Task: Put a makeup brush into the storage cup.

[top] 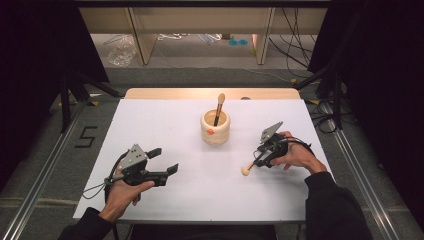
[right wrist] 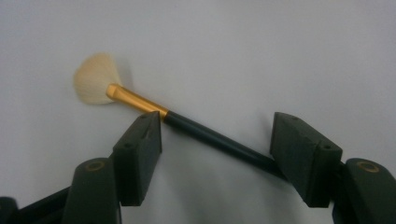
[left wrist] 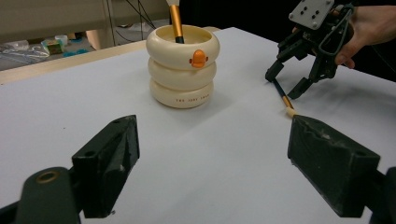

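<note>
Centrally, cream ringed ceramic pot [left wrist: 182, 65] holds one gold-ferruled brush [left wrist: 175, 22]; lettering unreadable. Left gripper [left wrist: 212, 163] released; right gripper [right wrist: 217, 154] spread, straddling black-handled fan brush [right wrist: 159, 113].

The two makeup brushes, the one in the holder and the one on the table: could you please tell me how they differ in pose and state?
The brush in the holder stands nearly upright, bristles up, inside the cream ringed holder; the brush on the table lies flat on the white table. The standing one is untouched; the lying one sits between the open jaws of the right tongs, not yet gripped. Both have pale bristles, a gold ferrule and a dark handle.
</note>
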The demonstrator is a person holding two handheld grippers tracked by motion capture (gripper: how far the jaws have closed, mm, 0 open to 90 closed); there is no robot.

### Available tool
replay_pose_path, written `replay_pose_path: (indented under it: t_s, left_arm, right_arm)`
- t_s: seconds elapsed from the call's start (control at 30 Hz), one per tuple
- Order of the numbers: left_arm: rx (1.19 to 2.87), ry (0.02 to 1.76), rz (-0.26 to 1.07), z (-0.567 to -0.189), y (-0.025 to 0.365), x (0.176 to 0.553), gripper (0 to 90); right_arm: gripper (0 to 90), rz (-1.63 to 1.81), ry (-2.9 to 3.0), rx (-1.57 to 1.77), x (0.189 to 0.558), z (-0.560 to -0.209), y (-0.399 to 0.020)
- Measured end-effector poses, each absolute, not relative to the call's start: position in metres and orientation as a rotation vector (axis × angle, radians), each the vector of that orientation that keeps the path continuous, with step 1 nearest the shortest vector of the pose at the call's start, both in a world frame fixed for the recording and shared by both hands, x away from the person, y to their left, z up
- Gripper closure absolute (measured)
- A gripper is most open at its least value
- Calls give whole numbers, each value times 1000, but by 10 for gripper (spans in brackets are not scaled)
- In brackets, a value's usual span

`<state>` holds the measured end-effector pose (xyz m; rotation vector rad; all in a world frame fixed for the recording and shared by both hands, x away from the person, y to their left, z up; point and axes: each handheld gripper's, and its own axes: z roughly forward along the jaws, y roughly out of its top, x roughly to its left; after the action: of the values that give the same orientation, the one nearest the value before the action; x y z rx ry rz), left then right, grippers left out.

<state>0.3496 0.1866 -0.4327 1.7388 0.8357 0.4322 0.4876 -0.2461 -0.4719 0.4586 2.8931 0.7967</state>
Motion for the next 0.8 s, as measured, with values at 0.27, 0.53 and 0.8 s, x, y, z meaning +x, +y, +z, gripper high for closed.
replay_pose_path:
  t_s: [0.27, 0.53, 0.8]
  left_arm:
    - [1742, 840, 436, -432, 187, 349, 167]
    - [1750, 829, 444, -432, 188, 349, 167]
    - [1751, 829, 444, -431, 188, 349, 167]
  right_arm:
    - [472, 718, 2928, 486, 489, -467, -242]
    - [581, 614, 2971, 499, 489, -462, -234]
    - [668, 570, 2998, 486, 490, -459, -233]
